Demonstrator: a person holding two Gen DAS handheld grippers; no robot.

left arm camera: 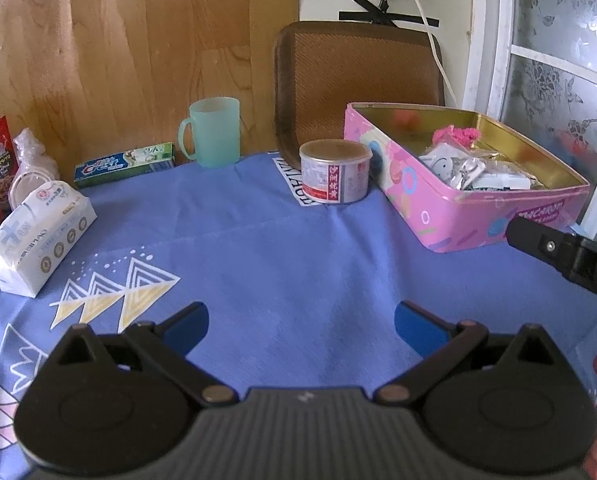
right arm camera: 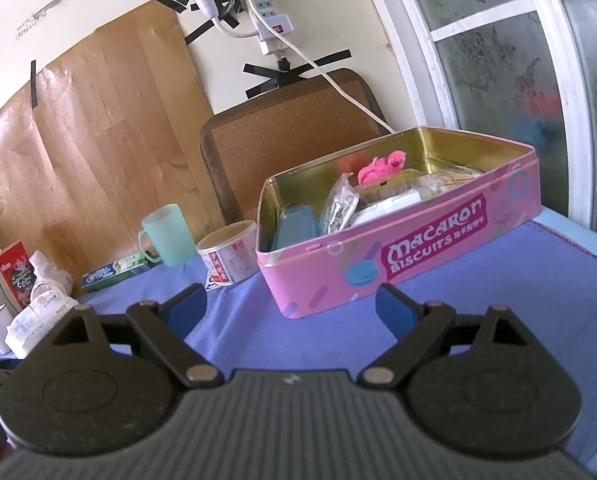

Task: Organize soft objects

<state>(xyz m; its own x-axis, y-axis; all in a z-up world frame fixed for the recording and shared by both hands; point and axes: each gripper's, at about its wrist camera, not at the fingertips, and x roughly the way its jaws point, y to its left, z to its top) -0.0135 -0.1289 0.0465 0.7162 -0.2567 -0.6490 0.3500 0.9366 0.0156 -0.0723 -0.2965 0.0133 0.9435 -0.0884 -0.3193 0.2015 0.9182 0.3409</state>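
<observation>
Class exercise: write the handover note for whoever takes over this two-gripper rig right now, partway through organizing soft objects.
Left gripper: open, holds nothing, above the blue tablecloth.
Right gripper: open, holds nothing, facing the pink biscuit tin.
Done: the tin holds a pink knitted item and several packets.
Left: the tissue pack lies on the cloth at far left, likely next. The cup, can and toothpaste box are not soft; leave them.
</observation>
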